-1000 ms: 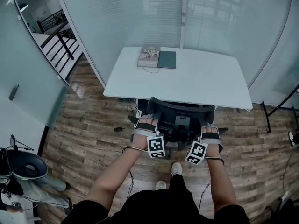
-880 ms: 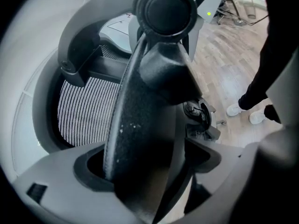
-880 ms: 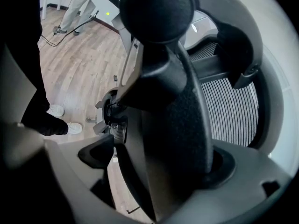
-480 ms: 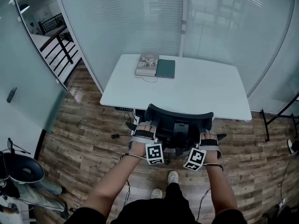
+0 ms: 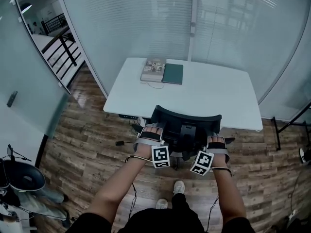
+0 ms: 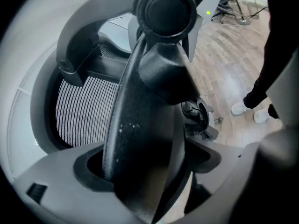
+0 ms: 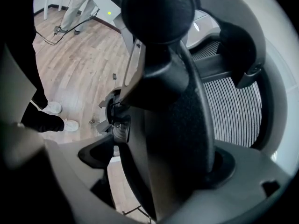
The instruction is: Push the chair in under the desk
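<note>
A black mesh-backed office chair (image 5: 184, 123) stands at the near edge of the white desk (image 5: 214, 93), its seat hidden under the top. My left gripper (image 5: 151, 131) clamps the left edge of the chair back, and my right gripper (image 5: 216, 142) clamps the right edge. In the left gripper view, the black back frame (image 6: 140, 120) fills the gap of the left gripper (image 6: 149, 181), with the mesh (image 6: 79, 111) behind it. The right gripper view mirrors this: the frame (image 7: 187, 125) sits inside the right gripper (image 7: 154, 181).
A stack of books (image 5: 153, 69) and a green notebook (image 5: 173, 74) lie at the desk's far edge. Glass walls close in behind and to the left. Cables (image 5: 124, 142) trail on the wooden floor. A dark stand (image 5: 290, 114) is at the right, and my shoes (image 5: 178, 186) are below.
The chair and both grippers have moved a little forward toward the desk, and my feet have stepped after them. Both grips on the chair back are unchanged.
</note>
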### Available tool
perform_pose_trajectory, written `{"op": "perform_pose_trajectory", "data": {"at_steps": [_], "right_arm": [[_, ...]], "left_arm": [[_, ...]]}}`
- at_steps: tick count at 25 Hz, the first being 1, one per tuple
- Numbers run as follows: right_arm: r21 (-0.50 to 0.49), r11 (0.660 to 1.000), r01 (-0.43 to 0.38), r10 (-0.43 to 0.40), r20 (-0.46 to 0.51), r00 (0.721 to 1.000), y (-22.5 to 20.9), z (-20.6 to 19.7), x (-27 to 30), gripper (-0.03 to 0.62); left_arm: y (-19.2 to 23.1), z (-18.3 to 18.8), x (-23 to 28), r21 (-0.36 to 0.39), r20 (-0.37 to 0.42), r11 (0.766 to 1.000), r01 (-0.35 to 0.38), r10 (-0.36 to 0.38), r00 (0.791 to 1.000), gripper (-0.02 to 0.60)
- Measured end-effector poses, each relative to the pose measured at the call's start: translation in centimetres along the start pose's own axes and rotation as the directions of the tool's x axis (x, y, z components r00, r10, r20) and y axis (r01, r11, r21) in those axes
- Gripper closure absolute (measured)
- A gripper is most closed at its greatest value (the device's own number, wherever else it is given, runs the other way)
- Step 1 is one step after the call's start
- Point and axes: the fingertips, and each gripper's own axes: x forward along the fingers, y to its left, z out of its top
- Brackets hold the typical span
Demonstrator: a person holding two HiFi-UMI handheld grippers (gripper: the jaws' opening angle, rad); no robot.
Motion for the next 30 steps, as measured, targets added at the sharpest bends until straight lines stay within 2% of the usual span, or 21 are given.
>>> {"op": "perform_pose_trajectory", "data": {"at_steps": [9, 30], "right_arm": [[-0.015, 1.000, -0.023, 0.023, 0.014, 1.000, -1.5, -0.8, 2.0, 0.068], [-0.020, 1.000, -0.004, 0.004, 0.032, 0.999, -5.3, -1.0, 5.8, 0.069]], "left_arm": [[1.2, 0.4, 2.0, -0.013, -0.020, 1.000, -0.003, 0.003, 1.000, 0.104], [4.5, 0.0, 6.0, -0.021, -0.042, 1.000, -0.018, 0.017, 0.999, 0.120]]}}
